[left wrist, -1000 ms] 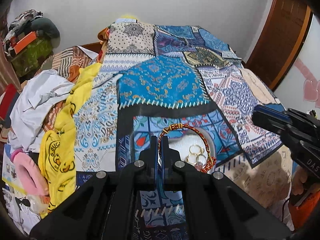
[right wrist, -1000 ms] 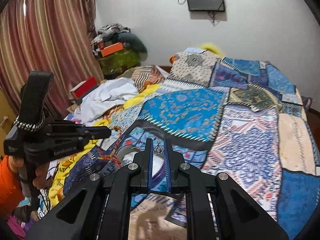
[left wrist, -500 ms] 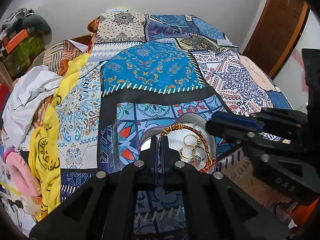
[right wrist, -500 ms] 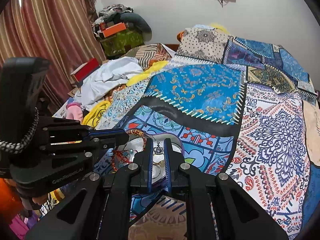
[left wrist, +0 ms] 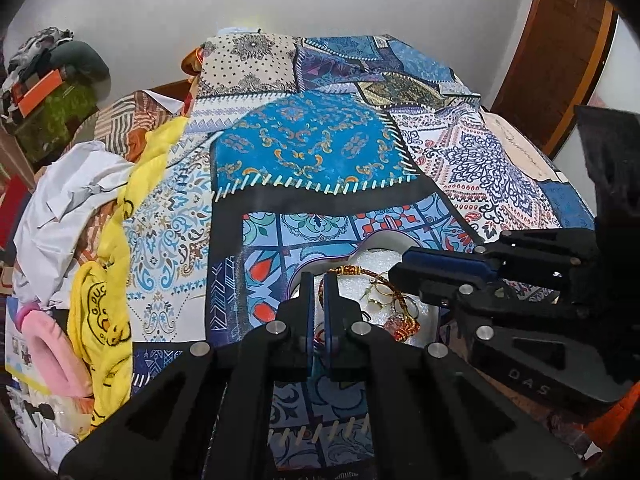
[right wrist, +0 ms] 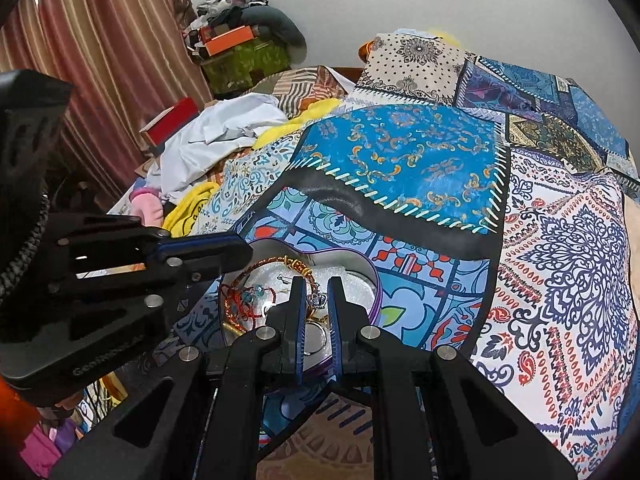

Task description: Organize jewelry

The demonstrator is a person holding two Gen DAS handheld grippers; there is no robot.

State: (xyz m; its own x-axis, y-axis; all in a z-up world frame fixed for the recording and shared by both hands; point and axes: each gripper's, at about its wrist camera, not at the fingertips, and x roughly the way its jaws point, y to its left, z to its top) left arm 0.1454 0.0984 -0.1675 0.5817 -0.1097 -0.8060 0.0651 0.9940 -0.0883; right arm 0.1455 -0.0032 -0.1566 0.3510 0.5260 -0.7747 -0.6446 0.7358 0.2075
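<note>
Left gripper (left wrist: pixel 319 280): closed, pinching the red-gold bangle (left wrist: pixel 394 294); "GenRobot.AI" on its side.
Right gripper (right wrist: pixel 316 294): clamped on a crown ring (right wrist: pixel 317 300); "DAS" legible.
Dish (right wrist: pixel 360 276): at twelve o'clock.

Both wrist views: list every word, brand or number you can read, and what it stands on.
"DAS": the legible start of white lettering on the body of the right tool; the rest is cut off.
"Gen...": embossed lettering on the body of the left tool; the remainder is too dark to read.
"DUC...": partial black print ringing a logo on the yellow garment.
Leaflet by the pink item: too small to read.
</note>
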